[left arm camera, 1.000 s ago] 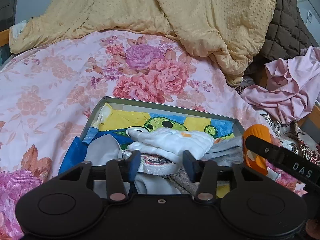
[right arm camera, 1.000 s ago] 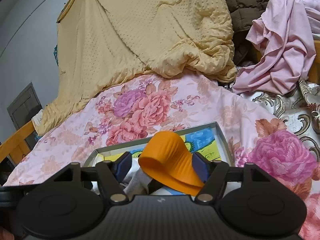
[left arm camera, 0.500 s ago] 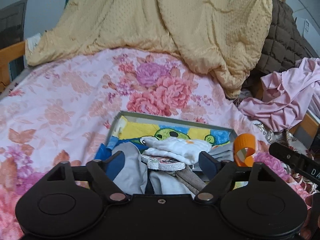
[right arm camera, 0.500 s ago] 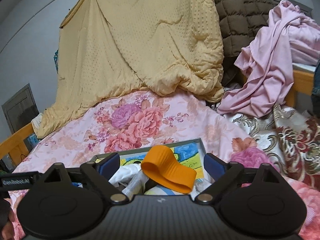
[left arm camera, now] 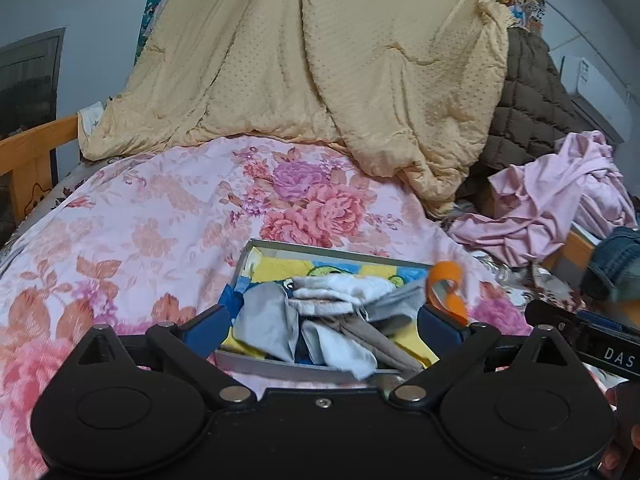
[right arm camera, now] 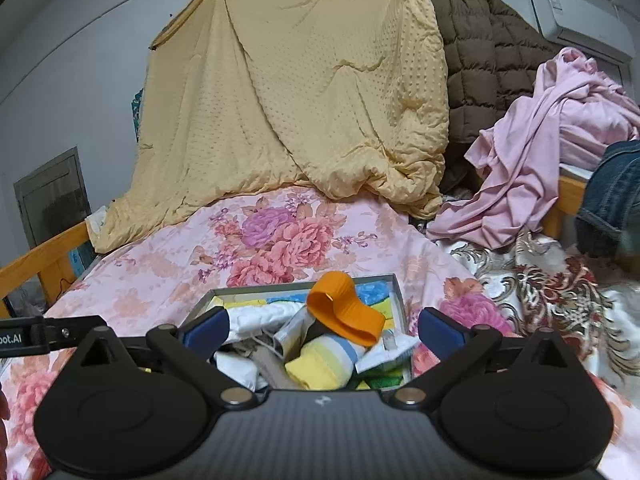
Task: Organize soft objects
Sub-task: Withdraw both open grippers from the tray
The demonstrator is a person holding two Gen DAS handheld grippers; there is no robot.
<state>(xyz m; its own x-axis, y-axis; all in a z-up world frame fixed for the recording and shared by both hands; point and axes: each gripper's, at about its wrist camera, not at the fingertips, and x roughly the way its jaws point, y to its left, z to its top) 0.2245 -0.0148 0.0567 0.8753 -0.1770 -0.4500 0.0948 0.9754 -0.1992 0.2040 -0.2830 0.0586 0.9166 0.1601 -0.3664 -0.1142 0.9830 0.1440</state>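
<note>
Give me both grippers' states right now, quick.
Left gripper: open, jaws just widened, holding nothing.
Right gripper: open, jaws just widened, orange band released in the tray.

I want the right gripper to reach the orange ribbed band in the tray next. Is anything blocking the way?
Nothing visible does. The orange ribbed band lies on top of the pile in the grey shallow tray, uncovered. The right gripper has just been opening and holds nothing; the band shows in the gap between its jaws, beyond them.
</note>
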